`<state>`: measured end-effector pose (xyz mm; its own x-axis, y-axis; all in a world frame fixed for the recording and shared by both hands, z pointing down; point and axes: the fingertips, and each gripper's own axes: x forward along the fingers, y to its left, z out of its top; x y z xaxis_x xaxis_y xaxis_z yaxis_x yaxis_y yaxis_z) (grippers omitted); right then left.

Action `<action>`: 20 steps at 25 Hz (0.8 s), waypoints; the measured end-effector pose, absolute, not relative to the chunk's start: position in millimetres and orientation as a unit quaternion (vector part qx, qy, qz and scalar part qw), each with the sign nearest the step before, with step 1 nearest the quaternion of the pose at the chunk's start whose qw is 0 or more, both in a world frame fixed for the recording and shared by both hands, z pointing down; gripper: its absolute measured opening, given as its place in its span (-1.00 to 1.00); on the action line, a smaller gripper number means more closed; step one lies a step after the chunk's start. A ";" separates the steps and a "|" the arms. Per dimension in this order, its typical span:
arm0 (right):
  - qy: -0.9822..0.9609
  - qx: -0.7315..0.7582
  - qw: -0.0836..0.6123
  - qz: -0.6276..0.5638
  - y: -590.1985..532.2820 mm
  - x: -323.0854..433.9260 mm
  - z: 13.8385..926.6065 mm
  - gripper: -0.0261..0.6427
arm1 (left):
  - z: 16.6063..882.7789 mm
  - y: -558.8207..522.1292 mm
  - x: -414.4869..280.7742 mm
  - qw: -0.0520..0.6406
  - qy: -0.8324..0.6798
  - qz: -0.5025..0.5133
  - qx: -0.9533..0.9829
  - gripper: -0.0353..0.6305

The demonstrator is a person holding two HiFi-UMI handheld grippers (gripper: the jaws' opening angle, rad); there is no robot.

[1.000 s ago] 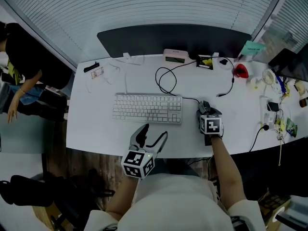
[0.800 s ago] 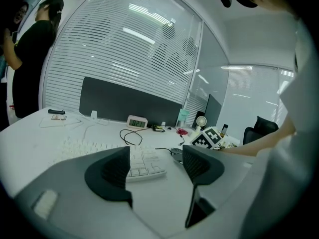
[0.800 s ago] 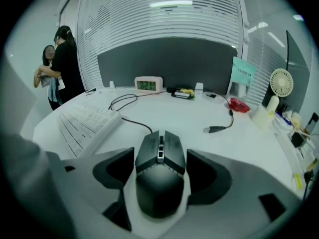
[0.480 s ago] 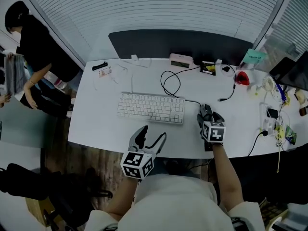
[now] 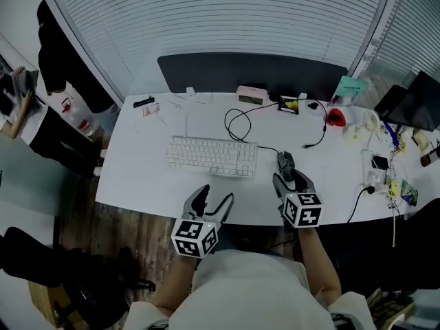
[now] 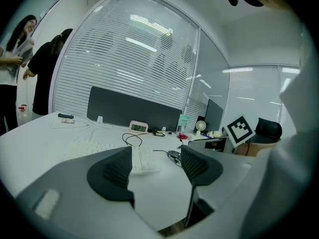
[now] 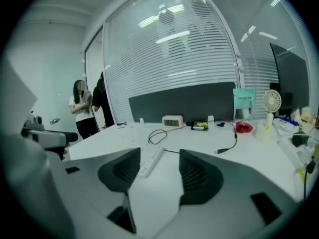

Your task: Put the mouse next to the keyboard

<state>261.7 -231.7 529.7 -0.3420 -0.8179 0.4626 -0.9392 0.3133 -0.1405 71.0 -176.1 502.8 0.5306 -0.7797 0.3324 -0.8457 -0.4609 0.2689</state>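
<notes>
Left gripper point(image 5: 214, 198) and right gripper point(image 5: 291, 182) are released and empty, jaws just narrowing; mouse point(image 5: 283, 161) apparently lies just ahead of right gripper

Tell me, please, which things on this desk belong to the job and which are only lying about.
For the job: mouse, keyboard.

Lying about: clock, small fan, red object, loose black cable, black pen.

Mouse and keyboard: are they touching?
Apart. The head view shows a strip of bare white desk between the mouse and the right end of the keyboard.
</notes>
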 end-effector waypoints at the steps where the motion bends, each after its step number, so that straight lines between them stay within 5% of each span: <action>1: -0.799 0.552 0.148 0.186 -225.5 259.8 521.7 -0.26 | 502.1 -173.4 71.5 0.201 -0.482 0.081 0.849 0.03; 9: -0.830 0.534 0.110 0.121 -184.8 232.8 473.3 -0.77 | 493.2 -155.2 68.7 0.189 -0.508 0.072 0.837 -0.32; 20: -0.849 0.511 0.081 0.103 -158.4 221.1 454.2 -0.92 | 480.3 -141.7 72.6 0.166 -0.519 0.068 0.836 -0.78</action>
